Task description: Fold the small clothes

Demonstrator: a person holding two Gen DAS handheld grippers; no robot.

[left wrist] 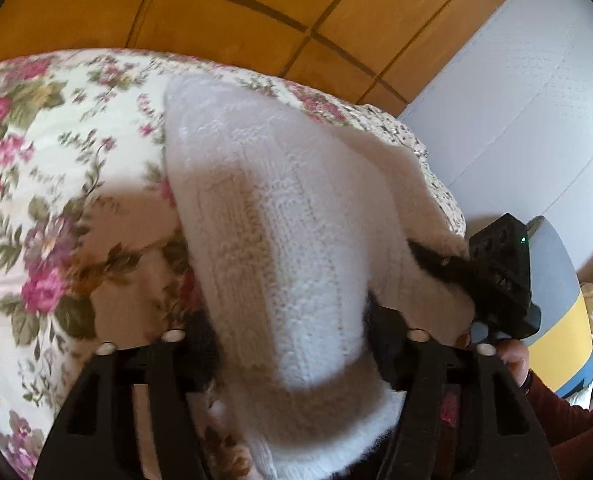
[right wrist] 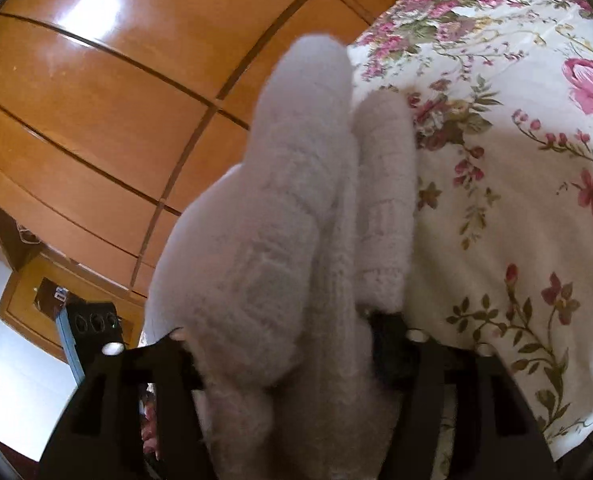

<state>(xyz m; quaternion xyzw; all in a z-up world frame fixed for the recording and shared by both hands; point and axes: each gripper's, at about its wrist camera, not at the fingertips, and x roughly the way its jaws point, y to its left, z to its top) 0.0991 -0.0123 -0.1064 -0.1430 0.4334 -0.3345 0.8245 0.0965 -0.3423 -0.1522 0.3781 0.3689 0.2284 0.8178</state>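
A thick white knitted garment [left wrist: 280,200] hangs bunched over a flowered bedspread [left wrist: 56,160]. My left gripper [left wrist: 292,340] is shut on a fat fold of it, and the wool fills the gap between the fingers. At the right of the left wrist view, the right gripper's dark finger [left wrist: 440,266] pinches the same garment's edge. In the right wrist view the fluffy knit [right wrist: 280,220] rises in two rolls from my right gripper [right wrist: 288,344], which is shut on it. The left gripper's black body [right wrist: 92,324] shows at the lower left.
Glossy wooden wardrobe doors [right wrist: 96,100] stand behind the bed. A pale wall panel [left wrist: 516,100] and a grey and yellow object [left wrist: 556,300] lie to the right. A hand [left wrist: 514,360] with a dark red sleeve holds the right gripper. The bedspread [right wrist: 496,200] spreads out to the right.
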